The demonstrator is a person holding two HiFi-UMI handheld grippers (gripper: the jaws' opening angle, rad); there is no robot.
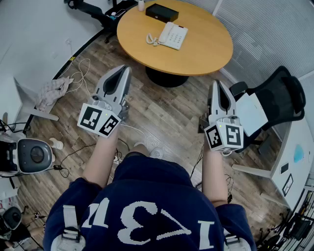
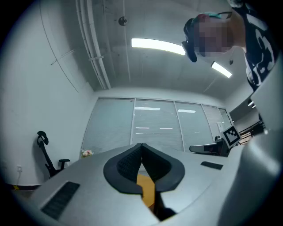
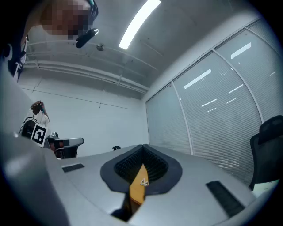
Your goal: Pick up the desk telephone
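A white desk telephone (image 1: 170, 35) with a coiled cord lies on the round wooden table (image 1: 201, 49) at the top of the head view. My left gripper (image 1: 125, 68) is held over the wood floor, short of the table's near edge, jaws shut and empty. My right gripper (image 1: 217, 83) is level with it on the right, also shut and empty. In the left gripper view the left gripper (image 2: 141, 145) has its tips pressed together against glass partitions. The right gripper view shows the right gripper (image 3: 143, 147) the same way, tilted up toward wall and ceiling. The telephone shows in neither gripper view.
A black box (image 1: 162, 12) lies on the table beyond the telephone. A black office chair (image 1: 274, 98) stands right of the right gripper, beside a white desk (image 1: 297, 157). Cables (image 1: 78, 78), a cloth (image 1: 51, 92) and a round white device (image 1: 33, 155) lie on the floor at left.
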